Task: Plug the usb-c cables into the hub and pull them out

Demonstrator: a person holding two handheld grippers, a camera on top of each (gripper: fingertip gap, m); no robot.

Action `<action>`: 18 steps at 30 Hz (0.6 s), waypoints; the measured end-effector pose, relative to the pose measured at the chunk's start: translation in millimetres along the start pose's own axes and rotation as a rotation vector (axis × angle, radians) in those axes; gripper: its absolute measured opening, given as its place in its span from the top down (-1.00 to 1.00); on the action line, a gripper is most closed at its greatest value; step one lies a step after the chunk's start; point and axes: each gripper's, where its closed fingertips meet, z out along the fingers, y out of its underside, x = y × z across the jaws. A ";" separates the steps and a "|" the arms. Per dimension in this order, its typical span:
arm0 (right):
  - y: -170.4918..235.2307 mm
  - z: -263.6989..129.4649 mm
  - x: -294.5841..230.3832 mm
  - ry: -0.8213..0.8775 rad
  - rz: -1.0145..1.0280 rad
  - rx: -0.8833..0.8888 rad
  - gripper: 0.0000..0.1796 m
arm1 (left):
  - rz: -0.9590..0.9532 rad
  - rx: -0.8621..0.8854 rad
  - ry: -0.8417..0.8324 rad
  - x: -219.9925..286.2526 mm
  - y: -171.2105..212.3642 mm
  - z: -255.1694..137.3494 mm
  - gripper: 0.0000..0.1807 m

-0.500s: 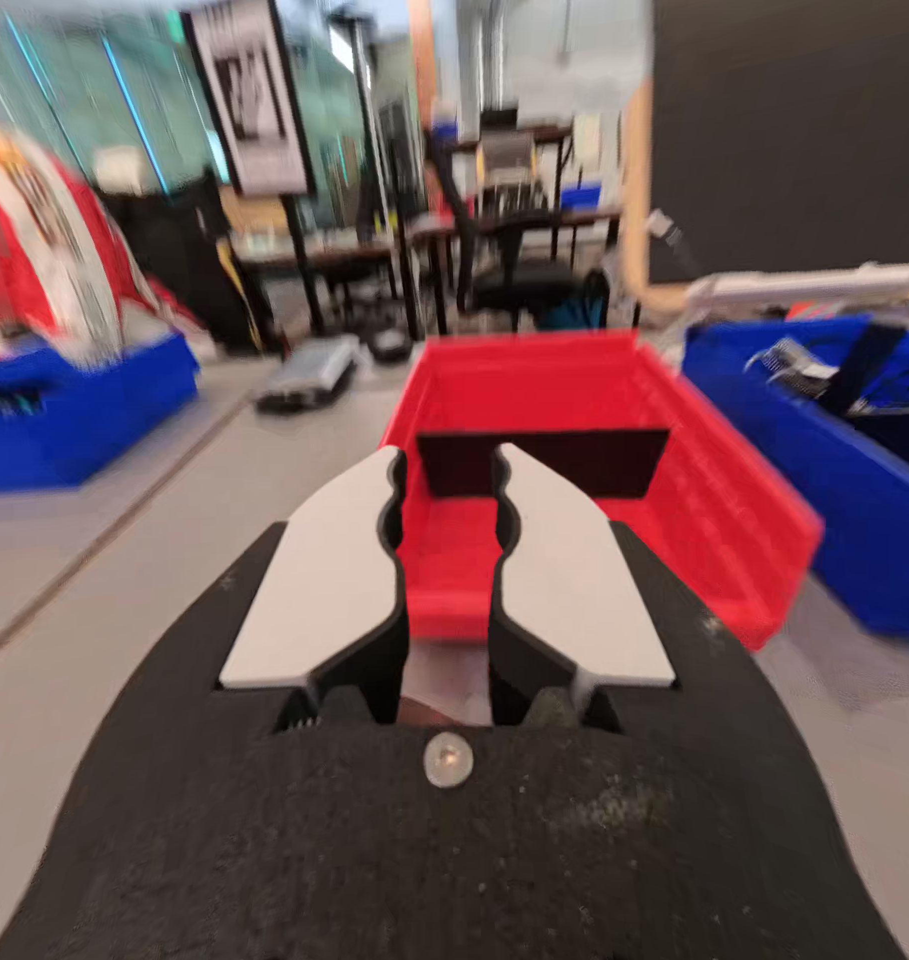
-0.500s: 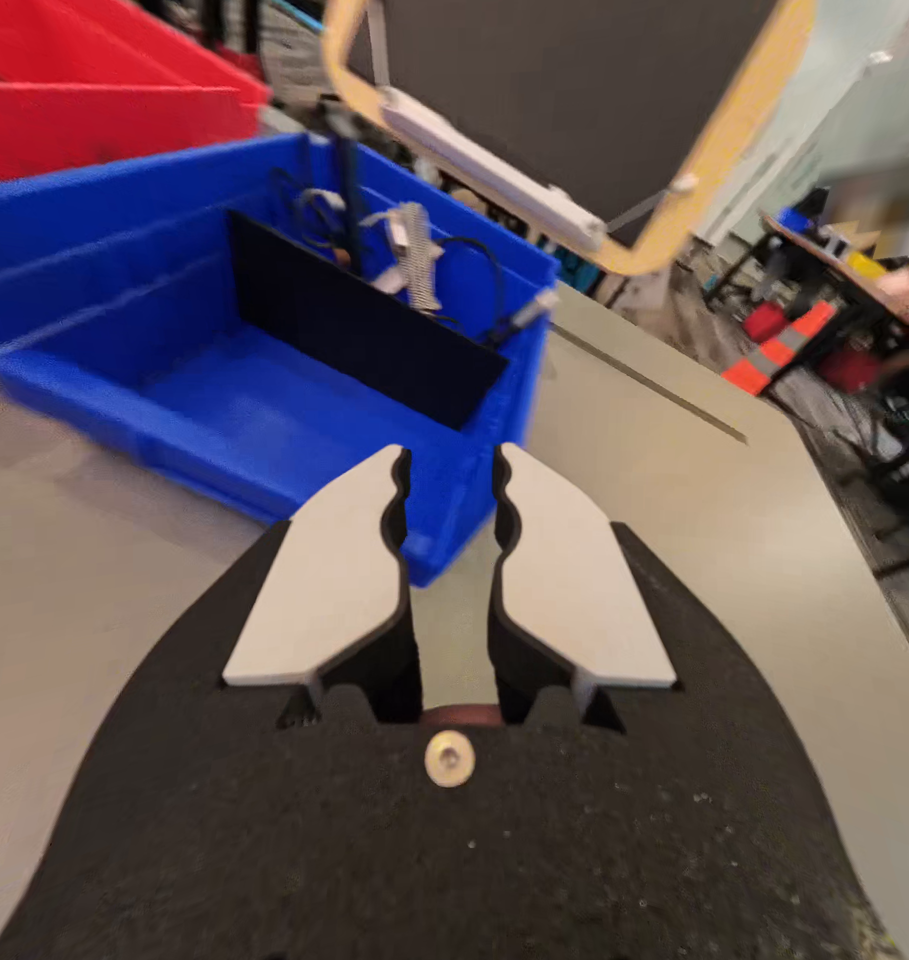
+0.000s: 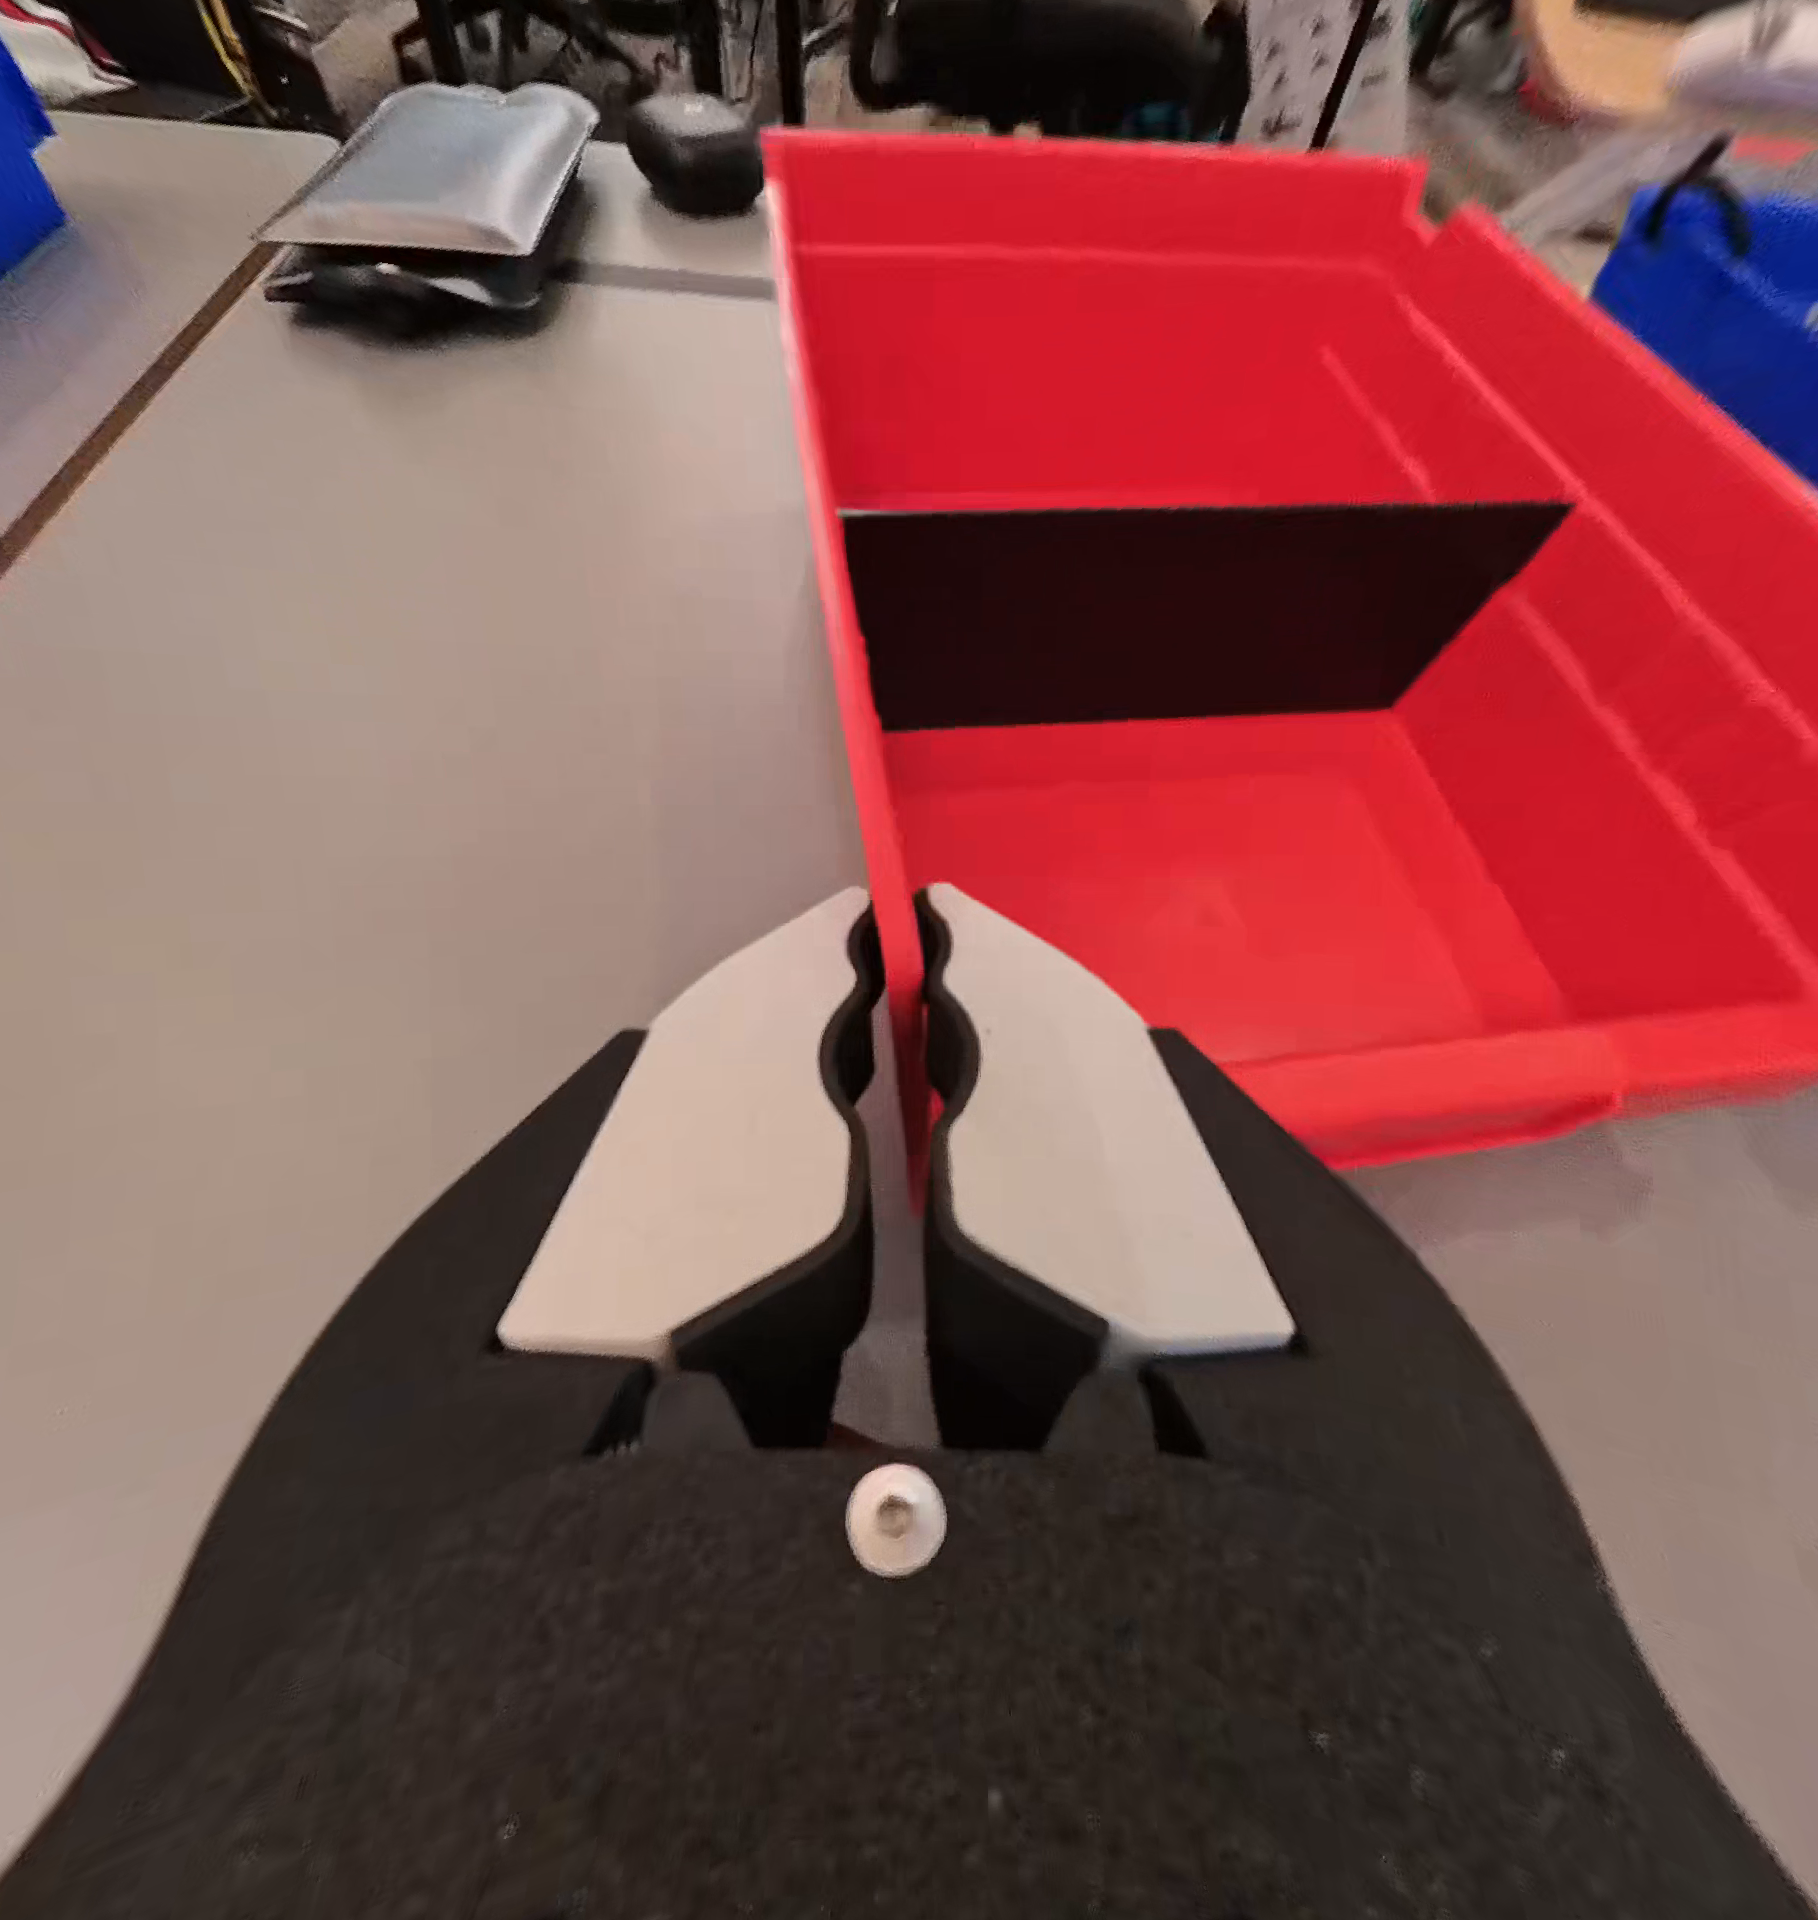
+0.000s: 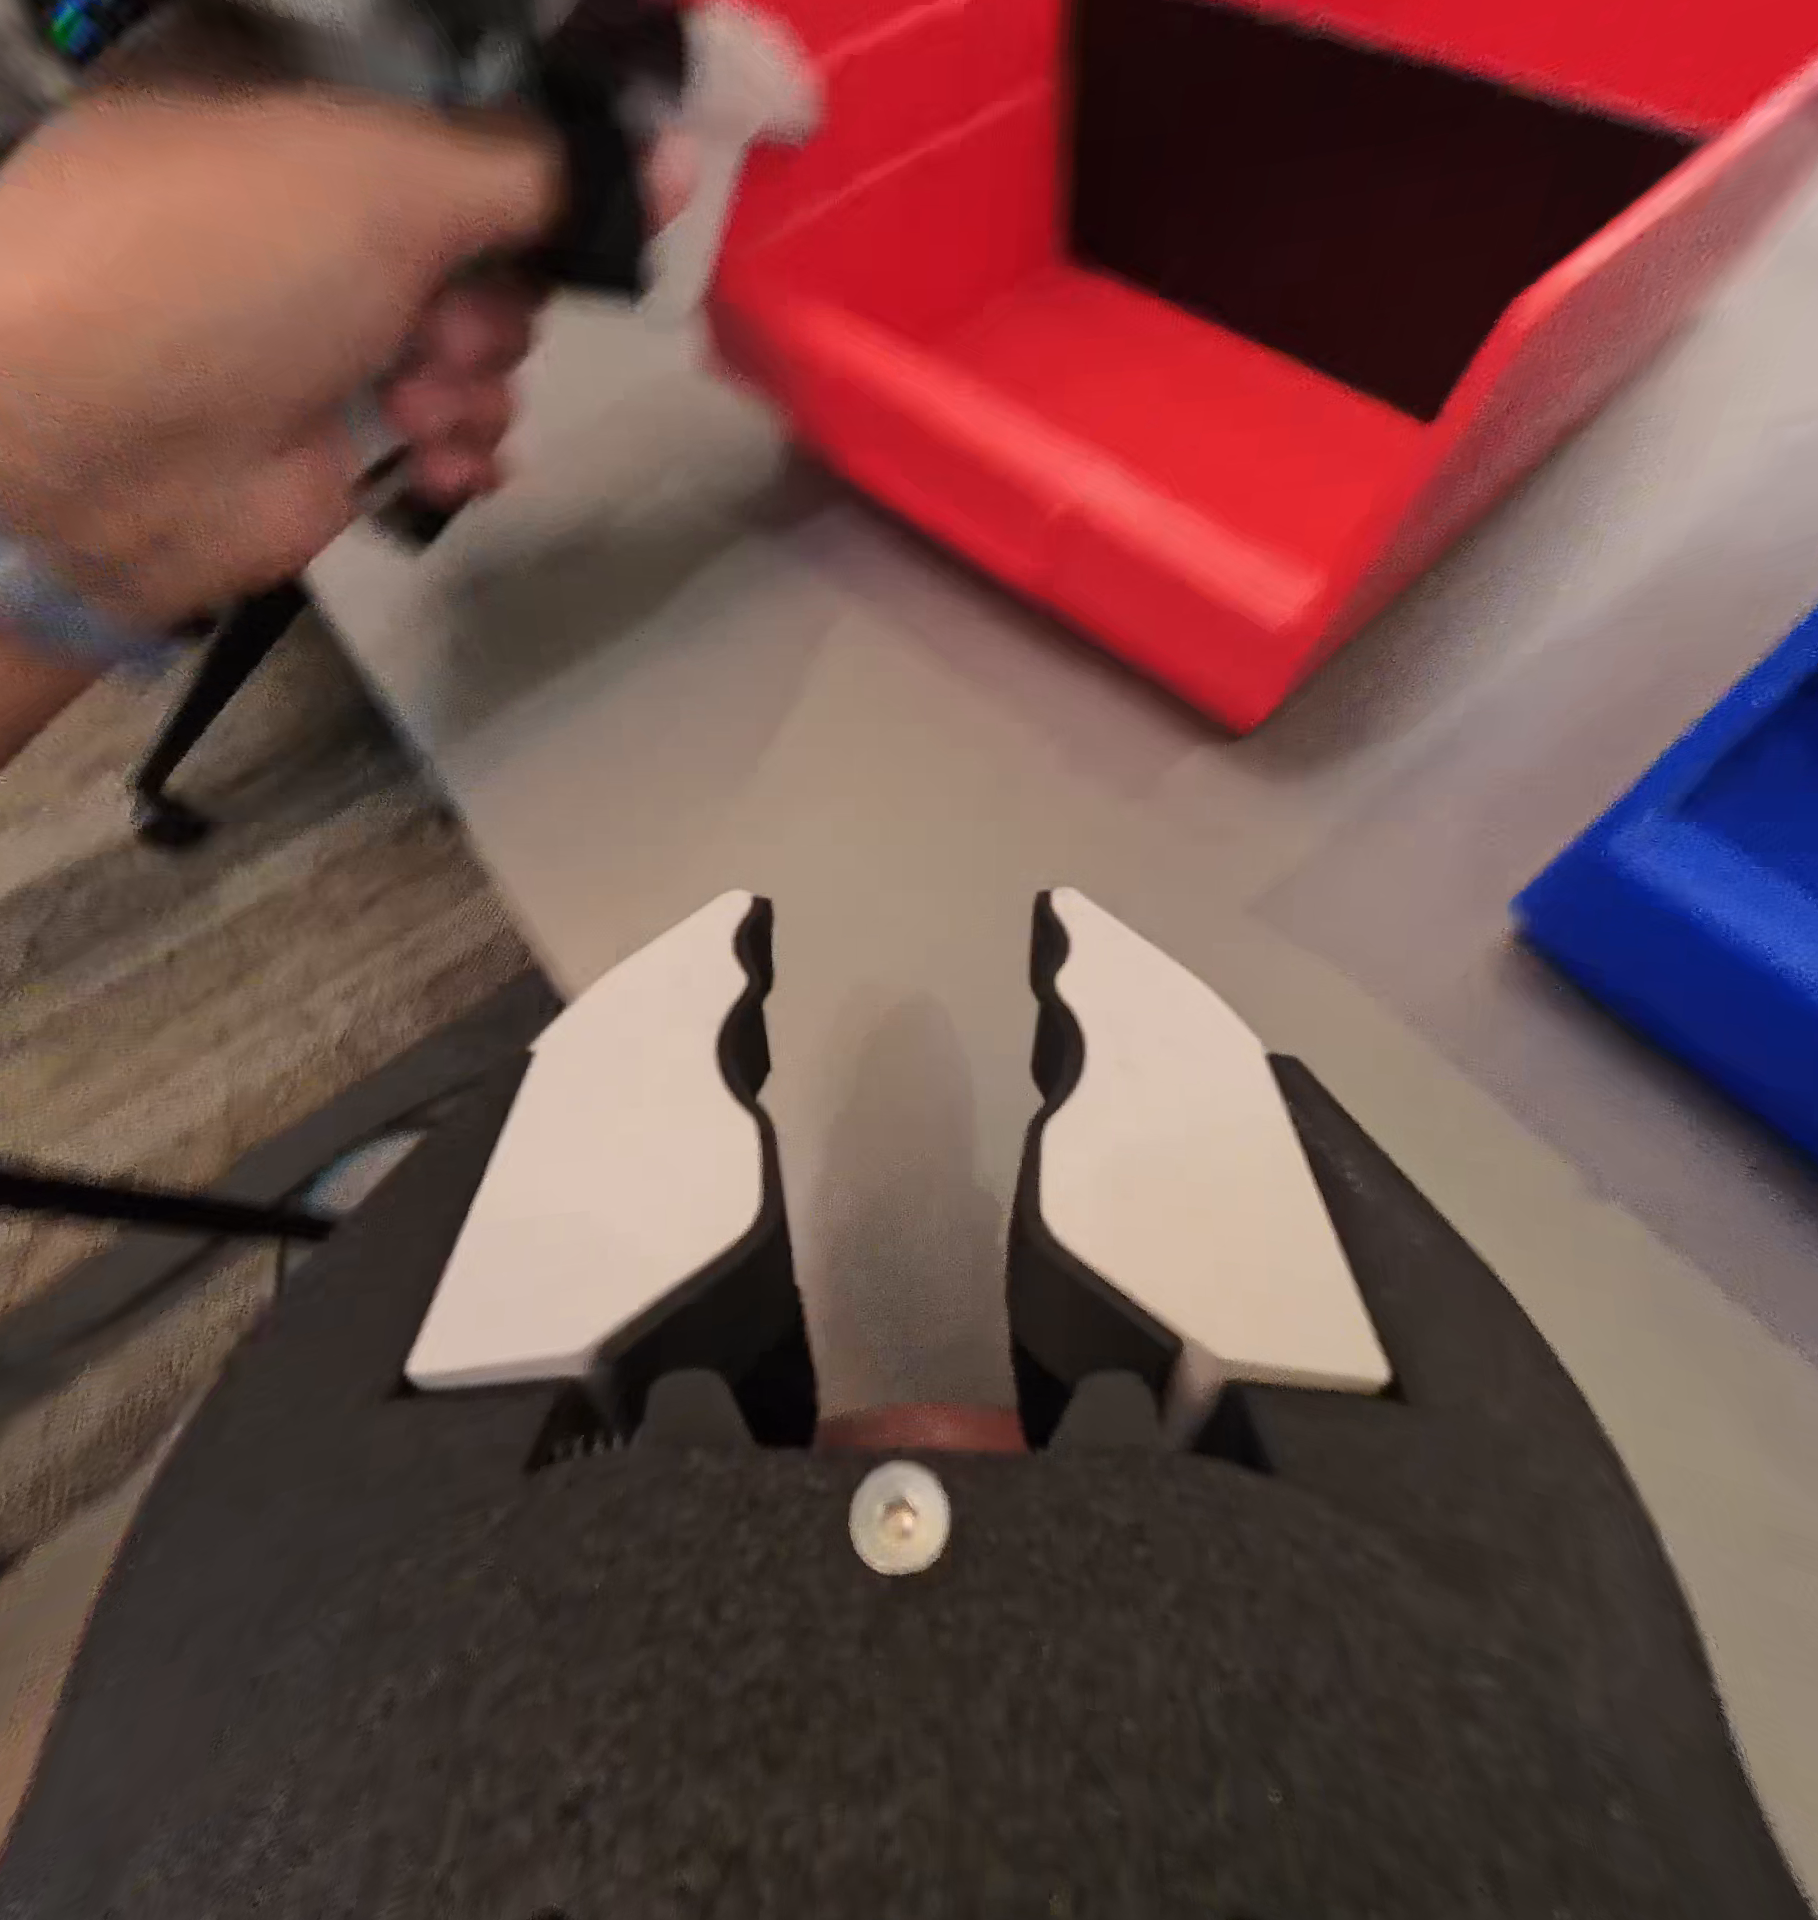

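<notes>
Both cameras have tipped downward since half a second ago, and the right one has swung off the blue bin toward the red one.

Low in the left wrist view, the left gripper (image 3: 897,909) has its jaws narrowed to a thin slit with nothing pinched, lined up with the near left wall of the red bin (image 3: 1424,1091). A black divider (image 3: 1175,613) crosses that bin; both compartments look bare.

Low in the right wrist view, the right gripper (image 4: 903,914) gapes wide and empty over the grey table (image 4: 884,727). A blurred hand (image 4: 240,343) fills the upper left, and a blue bin (image 4: 1715,935) sits at the right edge.

No hub or usb-c cables can be made out.
</notes>
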 end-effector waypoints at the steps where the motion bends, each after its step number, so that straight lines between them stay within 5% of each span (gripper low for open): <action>1: -12.3 3.6 13.9 0.052 0.040 0.022 0.46 | -0.004 -0.020 -0.017 2.3 5.1 -9.1 0.96; 7: -37.3 17.4 52.1 0.225 0.093 0.058 0.47 | -0.006 -0.037 -0.068 17.9 35.6 -65.6 0.95; 11: -26.8 17.6 47.8 0.252 0.118 0.016 0.87 | 0.002 -0.021 -0.084 23.7 48.7 -101.1 0.95; 18: -70.6 -43.9 36.4 0.309 0.030 0.146 0.94 | 0.106 0.209 -0.202 51.5 1.2 -168.9 0.95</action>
